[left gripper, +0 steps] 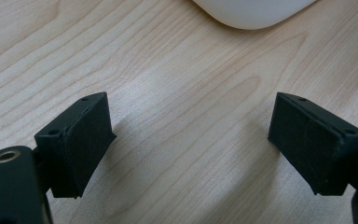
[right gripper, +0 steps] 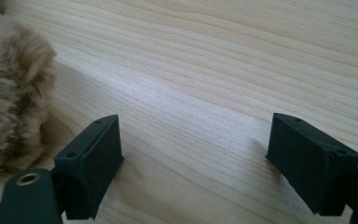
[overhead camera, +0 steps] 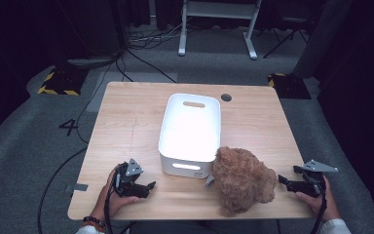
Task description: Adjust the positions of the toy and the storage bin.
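A brown plush toy (overhead camera: pixel 242 179) lies on the wooden table (overhead camera: pixel 126 126) near its front edge, touching the front right corner of a white plastic bin (overhead camera: pixel 191 131). My left gripper (overhead camera: pixel 150 186) rests low over the table at the front left, jaws open, with bare wood between them (left gripper: pixel 191 135). The bin's rounded corner (left gripper: pixel 251 11) shows beyond them. My right gripper (overhead camera: pixel 283 182) stands open at the front right, a short gap from the toy. In the right gripper view the toy's fur (right gripper: pixel 9 93) sits left of the open gripper (right gripper: pixel 193 149).
The white bin stands in the table's middle with a handle slot (overhead camera: pixel 194 104) at its far end. A round cable hole (overhead camera: pixel 226 97) is at the back right of the table. Cables (overhead camera: pixel 63 161) trail on the grey floor to the left.
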Demonstrator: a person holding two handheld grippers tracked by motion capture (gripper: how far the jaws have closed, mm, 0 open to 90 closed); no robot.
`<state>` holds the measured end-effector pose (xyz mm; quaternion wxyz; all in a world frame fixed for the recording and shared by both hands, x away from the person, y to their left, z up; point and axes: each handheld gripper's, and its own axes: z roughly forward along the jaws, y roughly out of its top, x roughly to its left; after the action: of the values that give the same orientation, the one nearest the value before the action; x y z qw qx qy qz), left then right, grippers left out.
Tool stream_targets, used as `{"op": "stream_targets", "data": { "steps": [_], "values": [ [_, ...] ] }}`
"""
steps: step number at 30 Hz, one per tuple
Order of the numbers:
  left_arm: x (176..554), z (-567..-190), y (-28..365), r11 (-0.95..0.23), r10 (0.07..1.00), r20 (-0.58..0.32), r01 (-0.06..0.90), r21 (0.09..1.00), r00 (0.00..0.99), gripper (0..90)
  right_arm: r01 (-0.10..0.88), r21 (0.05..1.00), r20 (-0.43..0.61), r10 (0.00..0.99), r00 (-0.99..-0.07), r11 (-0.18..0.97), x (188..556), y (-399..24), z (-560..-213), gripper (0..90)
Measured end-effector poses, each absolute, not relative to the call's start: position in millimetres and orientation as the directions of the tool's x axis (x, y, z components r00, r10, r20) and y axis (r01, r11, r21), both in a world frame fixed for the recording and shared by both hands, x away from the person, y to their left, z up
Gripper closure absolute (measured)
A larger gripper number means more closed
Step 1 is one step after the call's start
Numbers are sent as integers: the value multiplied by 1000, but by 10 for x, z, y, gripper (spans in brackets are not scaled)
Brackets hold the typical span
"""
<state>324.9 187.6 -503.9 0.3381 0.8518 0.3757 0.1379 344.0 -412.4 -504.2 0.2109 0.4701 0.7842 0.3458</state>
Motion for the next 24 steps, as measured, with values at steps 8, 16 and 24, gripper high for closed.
{"op": "stream_targets", "data": {
  "steps": [8,16,24],
  "values": [
    [3249,-5039,1876,-488,735,-18,547,681,678,139,589,741,-2,878,-478,322,3434,-4145,-5039,181],
    [3249,-5039,1875,-487,735,-17,546,681,678,140,560,762,-18,875,-483,325,3320,-4181,-4901,205],
    [3249,-5039,1875,-487,736,-16,547,681,677,140,504,801,-21,857,-514,322,3205,-4160,-4694,204]
  ]
}}
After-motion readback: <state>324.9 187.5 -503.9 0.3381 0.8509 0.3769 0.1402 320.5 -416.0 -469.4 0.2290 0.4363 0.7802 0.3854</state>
